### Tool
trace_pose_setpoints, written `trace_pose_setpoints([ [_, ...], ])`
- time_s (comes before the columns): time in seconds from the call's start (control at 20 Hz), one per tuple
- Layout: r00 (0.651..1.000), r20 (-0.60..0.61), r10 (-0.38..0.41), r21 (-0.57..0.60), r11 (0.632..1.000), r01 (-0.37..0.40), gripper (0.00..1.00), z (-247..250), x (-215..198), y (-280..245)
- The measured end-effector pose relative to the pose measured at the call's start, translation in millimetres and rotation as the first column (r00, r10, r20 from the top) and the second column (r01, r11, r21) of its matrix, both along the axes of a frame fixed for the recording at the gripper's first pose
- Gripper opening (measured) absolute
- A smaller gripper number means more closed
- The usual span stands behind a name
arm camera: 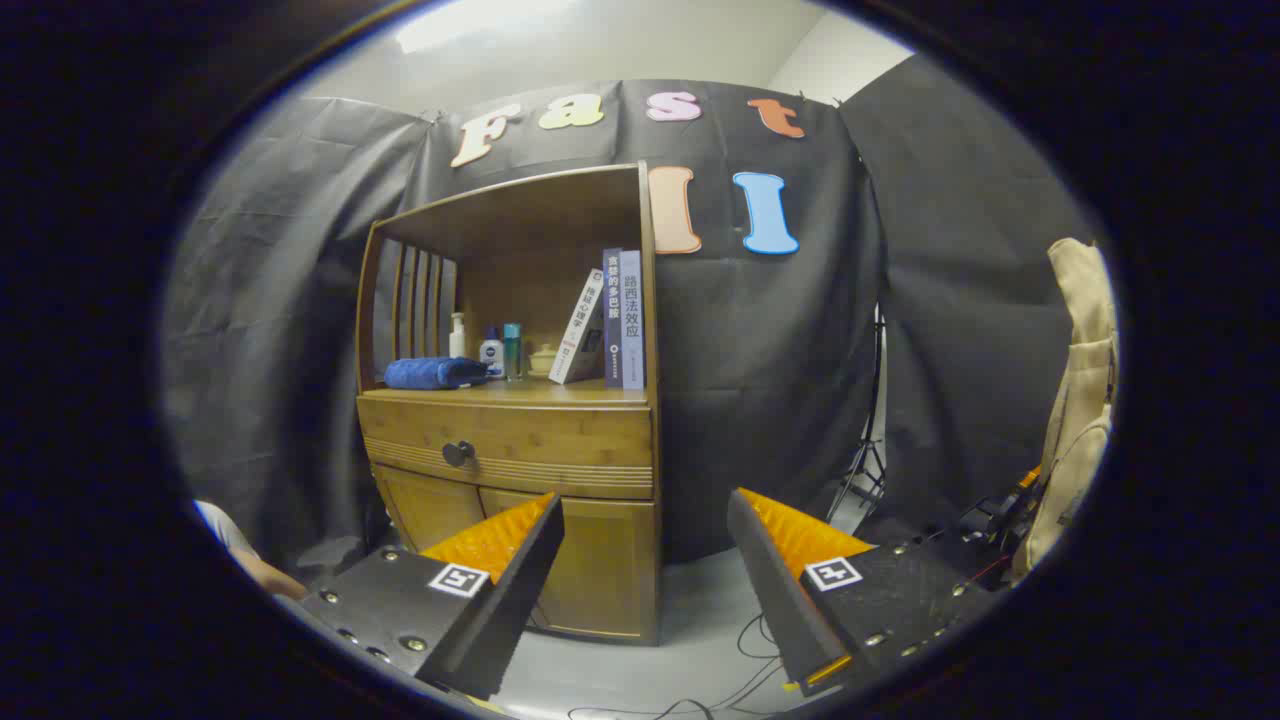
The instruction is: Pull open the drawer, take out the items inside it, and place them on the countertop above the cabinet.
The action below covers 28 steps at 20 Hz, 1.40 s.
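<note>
A wooden cabinet [520,440] stands some way ahead of me, left of the line between my fingers. Its drawer [540,445] is closed, with a dark round knob [458,453] at the middle of its front. The countertop [560,393] above the drawer carries a rolled blue towel [432,373], small bottles [500,352], a little pot and three books [612,320]. My gripper [645,525] is open, well short of the cabinet, with nothing between its fingers. The inside of the drawer is hidden.
Two lower cabinet doors [590,570] sit under the drawer. Cables [745,640] trail on the grey floor to the right of the cabinet. A light stand [868,450] and a beige bag [1080,400] are at the right. A person's arm [250,560] shows at lower left.
</note>
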<state>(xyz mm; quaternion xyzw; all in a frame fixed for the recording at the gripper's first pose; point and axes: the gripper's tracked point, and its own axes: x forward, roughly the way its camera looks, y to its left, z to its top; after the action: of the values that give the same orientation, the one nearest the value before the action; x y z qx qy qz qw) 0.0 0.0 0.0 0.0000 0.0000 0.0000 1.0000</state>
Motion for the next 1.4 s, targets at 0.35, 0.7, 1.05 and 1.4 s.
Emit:
trace_pose_setpoints([
  [0.35,0.995,0.08,0.057,-0.028,0.998,-0.054,0.99,22,76,25],
  [0.7,0.992,0.103,0.076,-0.01,0.997,-0.075,0.99,83,151,147],
  [1.05,0.995,0.09,0.045,0.028,0.998,-0.048,0.99,137,137,248],
  [1.4,0.996,0.075,0.043,0.01,0.999,-0.044,0.99,185,108,293],
])
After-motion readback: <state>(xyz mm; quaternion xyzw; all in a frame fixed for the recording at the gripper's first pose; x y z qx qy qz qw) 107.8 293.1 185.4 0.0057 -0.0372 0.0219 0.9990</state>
